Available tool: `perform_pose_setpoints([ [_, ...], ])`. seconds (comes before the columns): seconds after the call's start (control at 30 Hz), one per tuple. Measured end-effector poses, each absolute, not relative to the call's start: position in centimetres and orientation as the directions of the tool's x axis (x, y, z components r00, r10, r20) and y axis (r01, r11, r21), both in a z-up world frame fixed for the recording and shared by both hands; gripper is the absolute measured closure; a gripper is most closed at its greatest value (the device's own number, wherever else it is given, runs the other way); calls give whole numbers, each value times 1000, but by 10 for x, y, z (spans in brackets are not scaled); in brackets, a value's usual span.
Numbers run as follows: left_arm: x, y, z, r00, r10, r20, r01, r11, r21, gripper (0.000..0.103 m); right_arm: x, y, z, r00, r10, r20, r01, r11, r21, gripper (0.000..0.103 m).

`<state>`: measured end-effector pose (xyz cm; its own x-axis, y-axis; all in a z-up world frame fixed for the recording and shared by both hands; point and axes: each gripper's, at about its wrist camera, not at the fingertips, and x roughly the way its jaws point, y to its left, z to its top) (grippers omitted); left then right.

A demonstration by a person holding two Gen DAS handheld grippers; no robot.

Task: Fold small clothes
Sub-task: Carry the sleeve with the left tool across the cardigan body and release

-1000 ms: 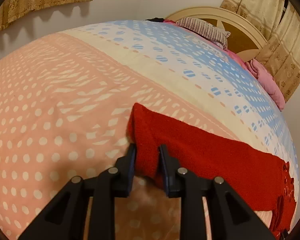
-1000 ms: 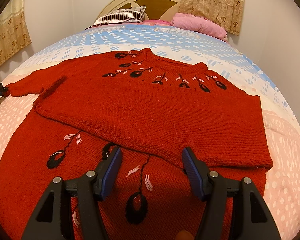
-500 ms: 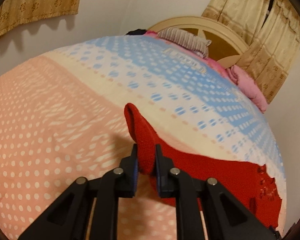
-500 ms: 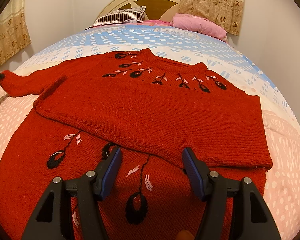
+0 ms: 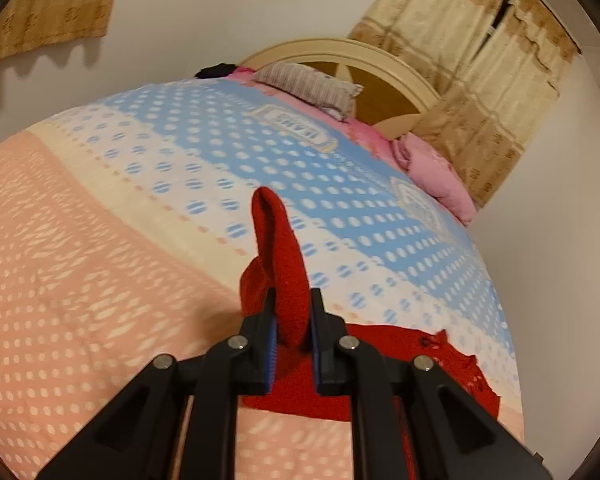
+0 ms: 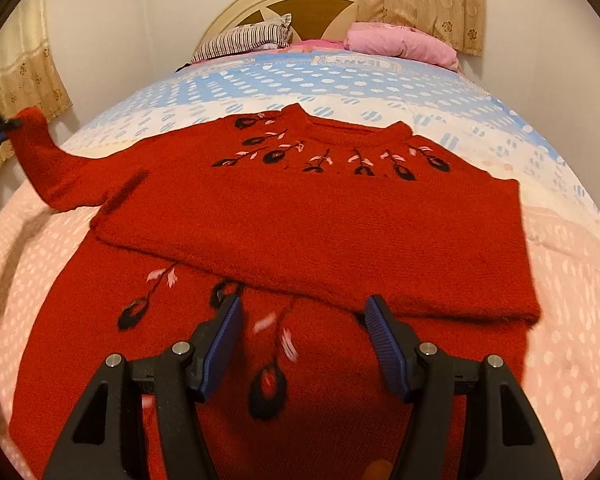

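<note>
A home bedroom: a bed (image 6: 380, 92) with headboard (image 6: 300, 0), pillows (image 6: 244, 38) and curtained windows (image 5: 480, 68).

Left gripper (image 5: 293, 320): jaws nearly closed, clamped on a fold of red knit sleeve (image 5: 278, 256), which stands up between the blue pads (image 5: 271, 340). Black finger arms converge toward the tips. In the right wrist view this gripper shows only as a dark sliver at the far left edge, raised above the bed surface and holding the sleeve end. Right gripper (image 6: 302, 336): jaws spread wide, nothing between them; ribbed blue pads face each other, poised low over the sweater (image 6: 320, 216), contact not determinable.
</note>
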<state>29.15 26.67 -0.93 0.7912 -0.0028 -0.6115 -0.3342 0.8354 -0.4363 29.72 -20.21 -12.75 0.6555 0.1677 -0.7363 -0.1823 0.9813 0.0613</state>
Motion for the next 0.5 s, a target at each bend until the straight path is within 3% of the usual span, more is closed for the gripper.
perform_pose_setpoints([
  [0.5,322,172,26,819,-133,-558,-194,851,-488,89,211,-258,-126,647,234,-726,-191,971,142,38],
])
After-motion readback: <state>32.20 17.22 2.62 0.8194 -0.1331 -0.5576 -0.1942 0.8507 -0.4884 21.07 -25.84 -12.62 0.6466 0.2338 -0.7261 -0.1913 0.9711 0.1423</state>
